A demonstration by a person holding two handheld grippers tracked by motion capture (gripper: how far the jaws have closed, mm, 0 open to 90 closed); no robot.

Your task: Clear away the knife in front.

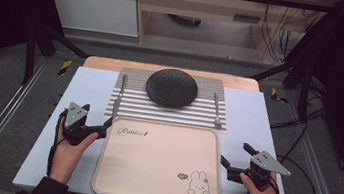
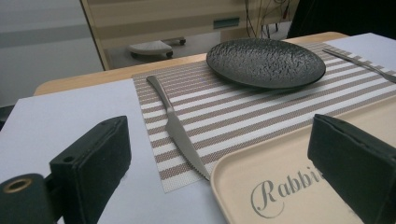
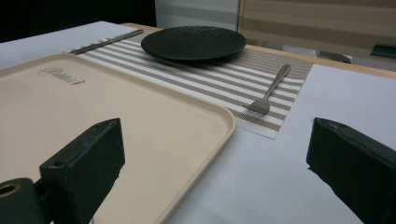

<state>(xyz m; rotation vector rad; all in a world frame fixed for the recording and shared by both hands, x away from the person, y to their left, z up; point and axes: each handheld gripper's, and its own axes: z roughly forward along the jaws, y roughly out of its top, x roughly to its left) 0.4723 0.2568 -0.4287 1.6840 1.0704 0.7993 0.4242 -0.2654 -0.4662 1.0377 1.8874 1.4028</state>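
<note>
From the high view, the left gripper (image 1: 97,130) and right gripper (image 1: 234,161) flank the beige tray (image 1: 157,188) on the tabletop (image 1: 258,118), both with jaws spread wide and holding nothing, placed as though to take what lies on the striped placemat (image 1: 168,110) just beyond the tray. In the left gripper view the knife (image 2: 175,128) lies on the mat's near edge, its tip just beside the tray corner (likely the first pick), with the dark plate (image 2: 265,62) farther back. In the right gripper view the fork (image 3: 271,89) rests on the mat, straight ahead between the open jaws.
</note>
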